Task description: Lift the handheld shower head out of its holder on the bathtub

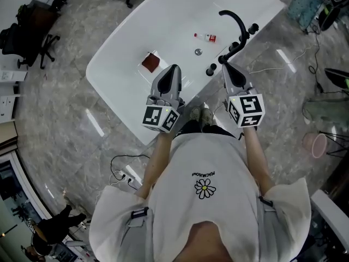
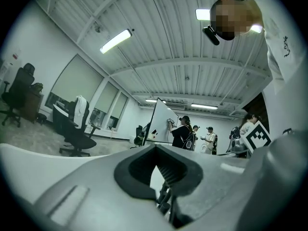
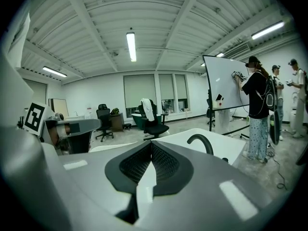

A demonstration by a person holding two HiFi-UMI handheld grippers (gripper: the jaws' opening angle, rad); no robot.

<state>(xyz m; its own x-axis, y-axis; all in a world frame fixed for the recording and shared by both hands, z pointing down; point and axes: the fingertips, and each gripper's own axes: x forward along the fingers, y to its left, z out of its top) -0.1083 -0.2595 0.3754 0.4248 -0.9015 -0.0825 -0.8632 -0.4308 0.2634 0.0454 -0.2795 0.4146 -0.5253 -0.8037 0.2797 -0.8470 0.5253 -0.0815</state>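
- Nearest: my white shirt (image 1: 204,162), daisy print, on the near side of the bathtub (image 1: 125,48).
- Left tongs (image 1: 174,67): over the bathtub's near rim. The jaws are pressed together with nothing between them.
- Right tongs (image 1: 225,65): over the same rim, toward the bathtub's tap end. The jaws are likewise pressed together and empty.
- Handheld shower head (image 1: 231,51): black, lying slantwise in its holder on the bathtub's deck, just beyond the right tongs' tip. Not yet lifted.
- Curved black spout (image 1: 234,16): farther along the same deck.
- Round knob (image 1: 211,70): on the deck, just beside the right tongs.
- Inside the bathtub: a drain (image 1: 198,52), a small red-and-white bottle (image 1: 205,37) and a brown square (image 1: 150,63).

Hazards, as I judge them:
- If I go in with the right jaws closed, I would only shove the shower head, so they must spread first.
- The handle looks slim and glossy. An off-centre pinch could let it twist or slip back into the bathtub.
- A pull across the holder's line, not along it, could jam the head.
- The knob and spout crowd the approach, so a wide swing could strike them.
- I cannot see a hose. If there is one, it may drag.
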